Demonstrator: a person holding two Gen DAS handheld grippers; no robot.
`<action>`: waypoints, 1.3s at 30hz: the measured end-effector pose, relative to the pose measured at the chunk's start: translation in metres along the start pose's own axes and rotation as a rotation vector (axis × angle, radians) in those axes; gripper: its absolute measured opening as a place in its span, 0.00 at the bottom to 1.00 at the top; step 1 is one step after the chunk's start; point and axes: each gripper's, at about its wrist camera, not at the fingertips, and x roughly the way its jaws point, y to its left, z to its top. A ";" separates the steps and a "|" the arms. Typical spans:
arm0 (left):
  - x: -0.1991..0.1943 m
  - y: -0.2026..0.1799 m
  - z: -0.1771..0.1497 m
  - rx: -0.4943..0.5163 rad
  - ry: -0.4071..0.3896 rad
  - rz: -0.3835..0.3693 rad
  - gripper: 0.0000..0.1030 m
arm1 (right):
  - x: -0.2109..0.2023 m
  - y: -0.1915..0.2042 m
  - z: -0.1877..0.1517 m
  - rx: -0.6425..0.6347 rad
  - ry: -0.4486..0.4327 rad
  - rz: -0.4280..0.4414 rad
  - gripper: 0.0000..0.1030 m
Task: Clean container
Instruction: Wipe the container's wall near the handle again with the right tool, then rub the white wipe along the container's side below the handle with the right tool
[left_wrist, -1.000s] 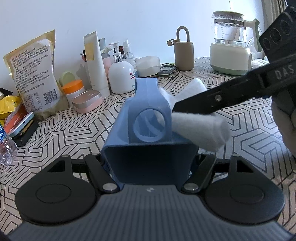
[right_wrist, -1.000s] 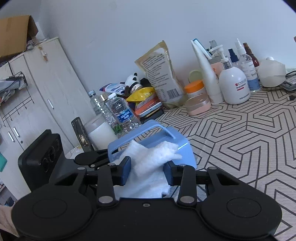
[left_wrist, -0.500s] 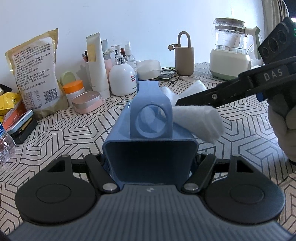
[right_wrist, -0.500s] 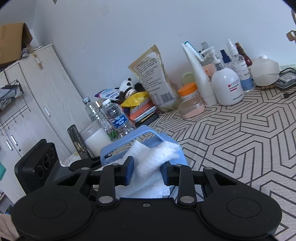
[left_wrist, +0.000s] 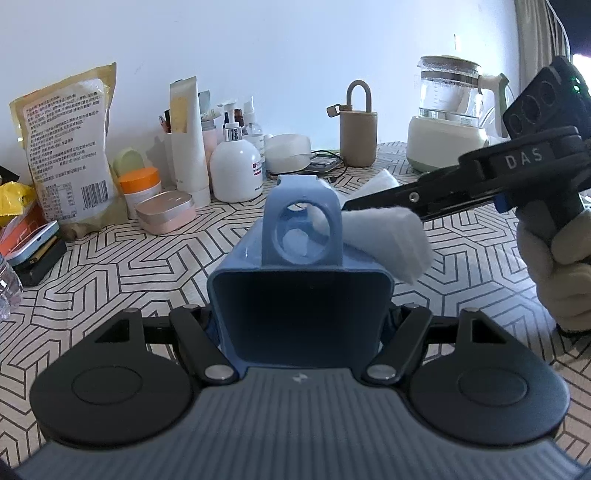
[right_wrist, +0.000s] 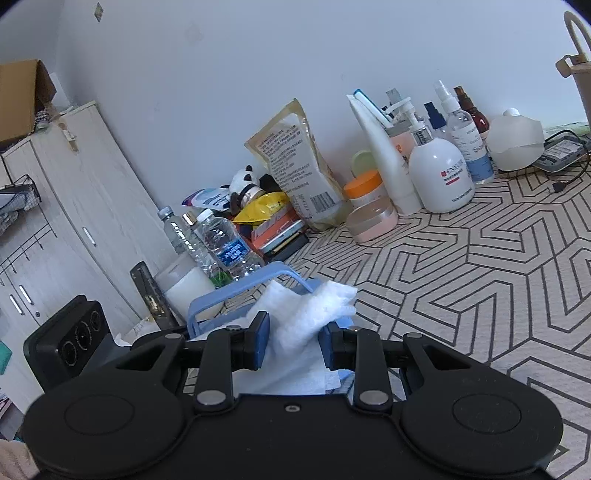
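Note:
My left gripper (left_wrist: 299, 325) is shut on a blue plastic container (left_wrist: 299, 306) with a loop handle, held on its side above the table with its dark open mouth toward the camera. My right gripper (right_wrist: 293, 345) is shut on a folded white cloth (right_wrist: 299, 328) and presses it on the container's upper side by the handle (right_wrist: 236, 291). In the left wrist view the right gripper (left_wrist: 369, 210) comes in from the right with the cloth (left_wrist: 388, 236) lying over the container's right top edge.
The table (left_wrist: 461, 254) has a geometric-pattern cover. Along the back wall stand a white pump bottle (left_wrist: 236, 170), a snack bag (left_wrist: 66, 147), an orange-lidded jar (left_wrist: 138, 184), a pink case (left_wrist: 164, 210), a beige jug (left_wrist: 358, 140) and a kettle (left_wrist: 447, 118). Water bottles (right_wrist: 225, 247) stand left.
The cloth has slid along the container's top toward its open mouth. Both wrist views have shifted back slightly. Both grips are unchanged.

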 end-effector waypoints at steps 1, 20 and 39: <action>0.000 0.000 0.000 -0.003 -0.002 0.001 0.71 | 0.000 0.001 0.000 -0.004 0.001 0.005 0.33; -0.008 -0.003 0.000 0.003 -0.043 -0.006 0.71 | -0.003 0.014 0.000 -0.061 -0.003 0.035 0.33; -0.010 -0.009 -0.001 0.007 -0.040 -0.009 0.71 | -0.005 0.005 0.000 -0.048 -0.017 -0.066 0.34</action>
